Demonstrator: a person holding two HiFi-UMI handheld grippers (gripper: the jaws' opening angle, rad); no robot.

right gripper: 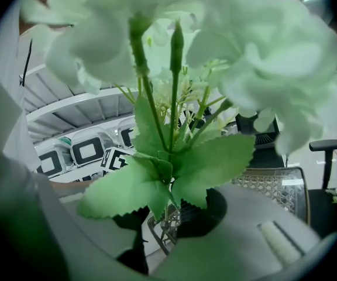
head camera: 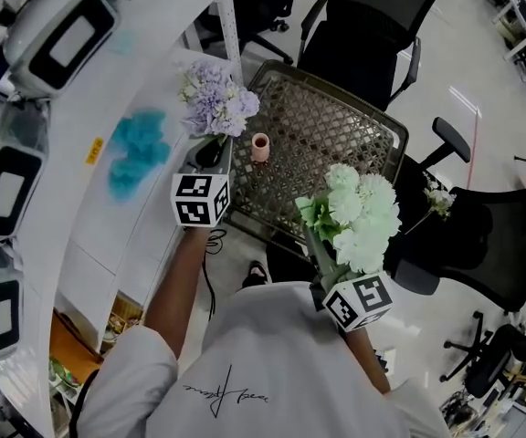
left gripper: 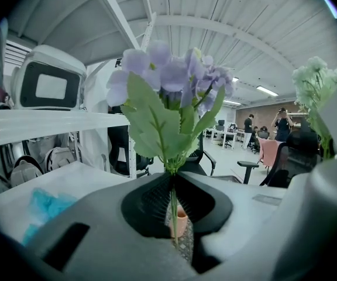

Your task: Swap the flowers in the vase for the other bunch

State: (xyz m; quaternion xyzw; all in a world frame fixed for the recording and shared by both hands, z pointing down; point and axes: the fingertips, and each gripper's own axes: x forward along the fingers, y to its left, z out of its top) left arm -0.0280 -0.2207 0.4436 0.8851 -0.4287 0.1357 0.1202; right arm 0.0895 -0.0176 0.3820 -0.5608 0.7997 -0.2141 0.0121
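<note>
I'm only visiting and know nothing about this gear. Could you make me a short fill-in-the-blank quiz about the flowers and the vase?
1. The left tongs are shut on the stem of the left bunch, whose blooms are ____.
2. The right tongs grip the right bunch, whose blooms are ____.
3. The pink vase on the woven table is ____ of flowers.
Missing words: purple; white; empty.
</note>
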